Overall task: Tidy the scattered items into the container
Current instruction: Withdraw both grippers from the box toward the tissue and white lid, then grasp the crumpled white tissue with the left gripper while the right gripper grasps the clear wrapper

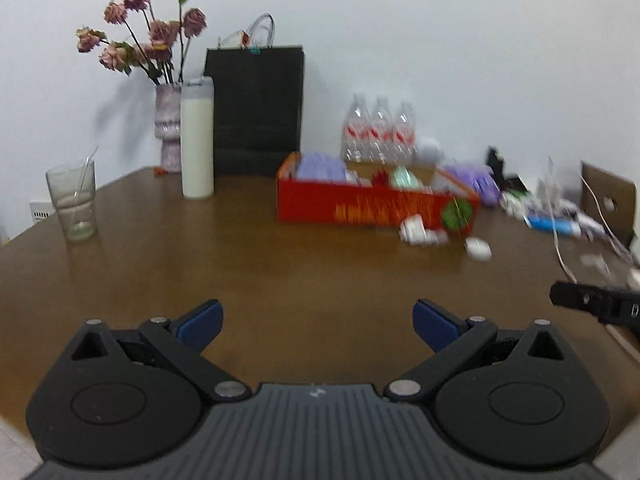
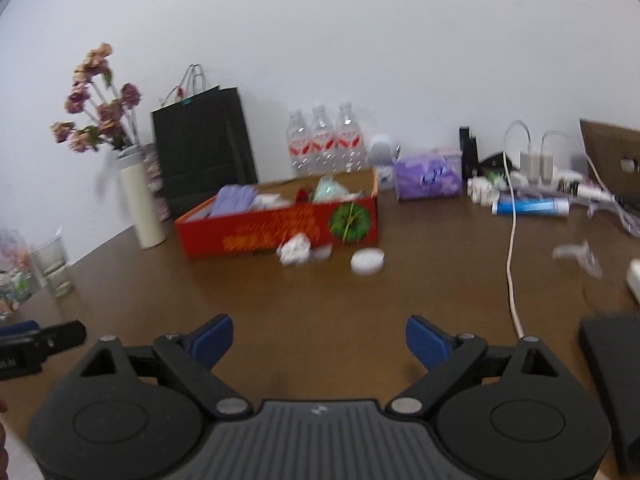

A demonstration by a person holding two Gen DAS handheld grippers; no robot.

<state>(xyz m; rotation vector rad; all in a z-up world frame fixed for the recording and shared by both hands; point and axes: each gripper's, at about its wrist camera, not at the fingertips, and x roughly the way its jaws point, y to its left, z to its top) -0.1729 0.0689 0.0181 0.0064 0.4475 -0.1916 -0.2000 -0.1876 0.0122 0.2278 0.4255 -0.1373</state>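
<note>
Two grippers — left gripper [image 1: 318,320], right gripper [image 2: 319,338] — gape well short of the red box [image 2: 280,226].

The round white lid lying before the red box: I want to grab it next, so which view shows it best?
The right wrist view: the round white lid lies central, its disc shape readable. In the left wrist view it is a smaller, blurred blob off to the right.

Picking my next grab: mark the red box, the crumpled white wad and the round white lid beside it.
red box [image 2: 256,236]: right wrist view, front wall.
crumpled white wad [image 2: 295,249]: right wrist view, its middle.
round white lid [image 2: 367,262]: right wrist view, top face.
</note>
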